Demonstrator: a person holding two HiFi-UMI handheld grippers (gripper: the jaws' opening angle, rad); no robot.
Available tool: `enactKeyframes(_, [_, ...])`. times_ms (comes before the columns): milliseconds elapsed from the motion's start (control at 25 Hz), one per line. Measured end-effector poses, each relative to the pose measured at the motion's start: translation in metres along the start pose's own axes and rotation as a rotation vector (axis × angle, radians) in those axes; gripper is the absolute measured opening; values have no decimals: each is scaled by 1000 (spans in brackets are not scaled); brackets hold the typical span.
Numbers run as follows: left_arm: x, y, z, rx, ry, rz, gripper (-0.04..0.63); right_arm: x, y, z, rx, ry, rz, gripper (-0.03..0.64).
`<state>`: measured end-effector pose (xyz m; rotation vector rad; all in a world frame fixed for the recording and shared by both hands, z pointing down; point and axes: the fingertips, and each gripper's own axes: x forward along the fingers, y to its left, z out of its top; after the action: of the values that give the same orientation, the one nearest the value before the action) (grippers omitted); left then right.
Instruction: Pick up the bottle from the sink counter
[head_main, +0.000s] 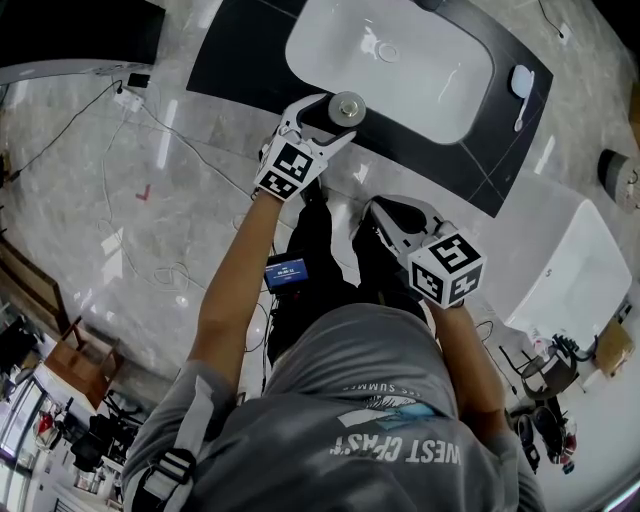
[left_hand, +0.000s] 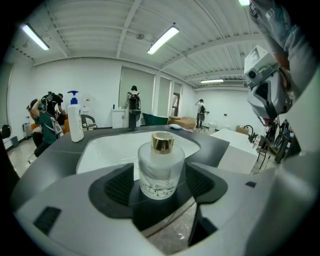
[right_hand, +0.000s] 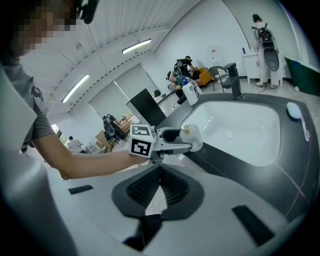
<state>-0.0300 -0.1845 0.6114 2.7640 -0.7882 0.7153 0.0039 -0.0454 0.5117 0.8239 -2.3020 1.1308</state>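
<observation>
**Bottle upright at the counter's front edge, left jaws spread round it**

Head view: The bottle (head_main: 347, 108) stands on the dark counter (head_main: 240, 60), on the strip between the white basin (head_main: 400, 60) and the counter's near edge. Seen from above, only its round cap faces the camera, so its long axis is vertical. The left gripper (head_main: 331, 121) reaches in from the floor side, a jaw on either side of the bottle. The right gripper (head_main: 383, 213) hangs well back over the floor (head_main: 120, 200), clear of the counter.

Left gripper view: The bottle (left_hand: 161, 170) is a frosted cylinder, gold cap (left_hand: 163, 142) up, not tilted. It sits between the two ribbed pads (left_hand: 117, 186), which are wide apart and stand just beside its flanks. Whether they touch the glass cannot be told. The basin (left_hand: 110, 150) drops away directly behind the bottle and the counter edge lies just under the jaws. A pump bottle (left_hand: 75, 117) stands far off at the back left corner.

Right gripper view: The right gripper (right_hand: 159, 187) has its jaws pressed together with nothing between them. Ahead, the left gripper (right_hand: 186, 140) brackets the bottle (right_hand: 192, 136) at the counter's front edge. The tap (right_hand: 234, 75) stands across the basin, well apart.
</observation>
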Motion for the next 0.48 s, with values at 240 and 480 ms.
enactKeyframes(240, [7, -2, 2, 10, -6, -3, 318, -5, 1, -9, 6, 1, -12, 2])
enactKeyframes(480, [13, -1, 5, 16, -13, 7, 318, -11, -2, -19, 19, 1, -26, 2])
